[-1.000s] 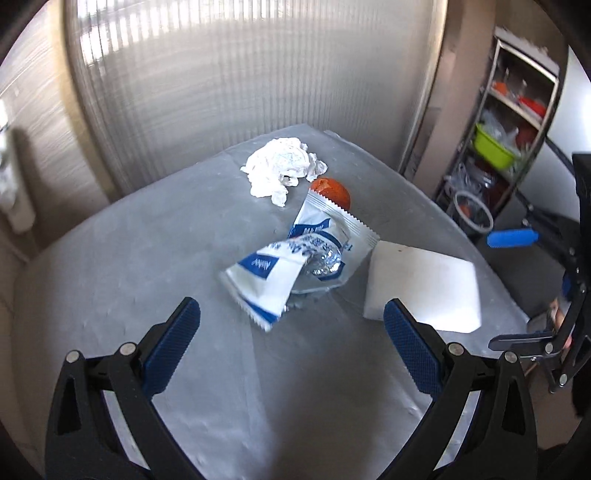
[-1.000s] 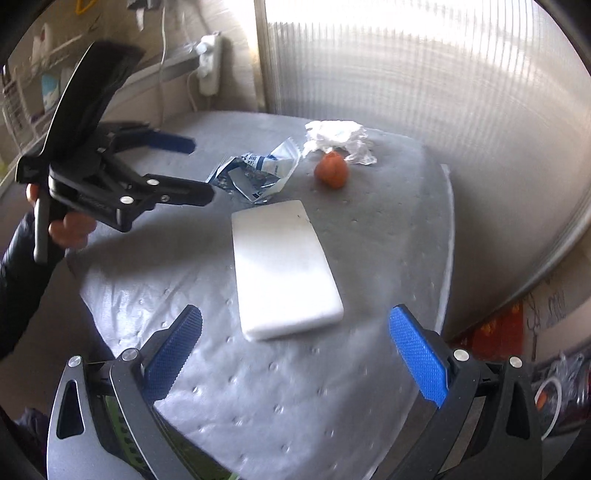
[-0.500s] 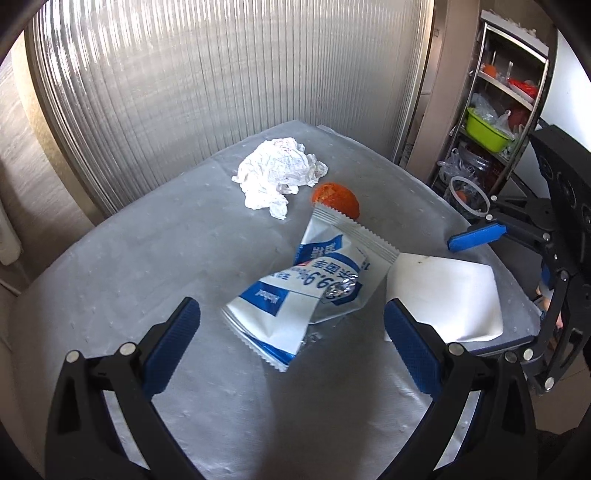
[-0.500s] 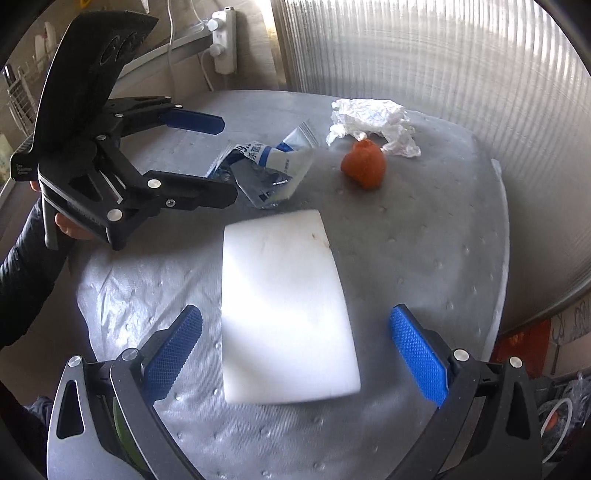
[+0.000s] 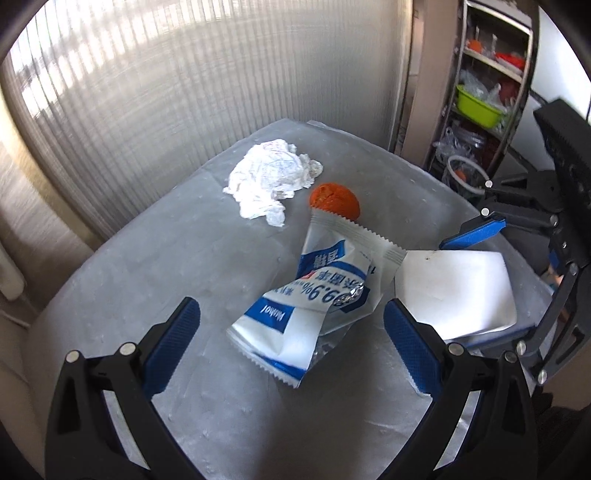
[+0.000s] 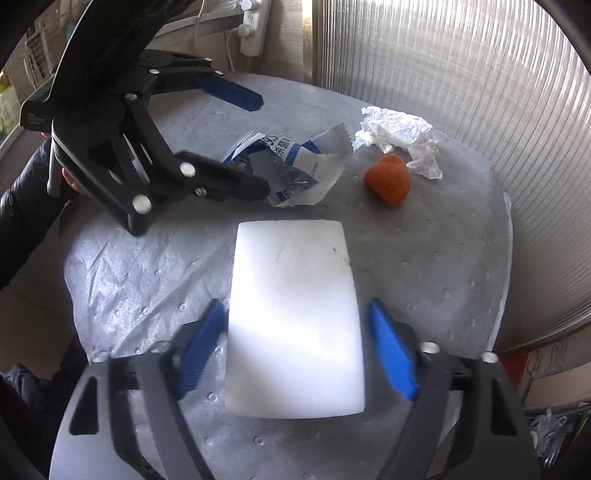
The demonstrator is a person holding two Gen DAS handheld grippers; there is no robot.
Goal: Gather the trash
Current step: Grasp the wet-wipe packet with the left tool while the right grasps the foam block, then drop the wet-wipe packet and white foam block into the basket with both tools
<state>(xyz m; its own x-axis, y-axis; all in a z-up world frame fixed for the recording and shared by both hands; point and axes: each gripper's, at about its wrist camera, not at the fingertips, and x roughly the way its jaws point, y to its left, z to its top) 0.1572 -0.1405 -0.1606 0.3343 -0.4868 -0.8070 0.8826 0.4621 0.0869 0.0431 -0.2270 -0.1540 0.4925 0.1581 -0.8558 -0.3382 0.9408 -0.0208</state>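
A crumpled white-and-blue wrapper [image 5: 317, 295] lies on the grey padded table [image 5: 147, 280]; it also shows in the right wrist view [image 6: 295, 166]. My left gripper [image 5: 288, 325] is open with the wrapper between its fingers. Beyond lie an orange peel lump [image 5: 334, 199] and a crumpled white tissue [image 5: 269, 177]. A white foam block [image 6: 295, 314] lies flat. My right gripper [image 6: 295, 332] straddles its near end, its blue pads close to the block's sides with a thin gap showing on each side.
A ribbed translucent panel [image 5: 184, 92] stands behind the table. A cluttered shelf rack [image 5: 487, 92] with a green basin stands at the right. A power strip [image 6: 255, 26] hangs on the wall. The table edge [image 6: 506, 258] curves off on the right.
Both grippers moved forward. The left one now brackets the wrapper. The right one has narrowed its fingers around the near end of the white block.
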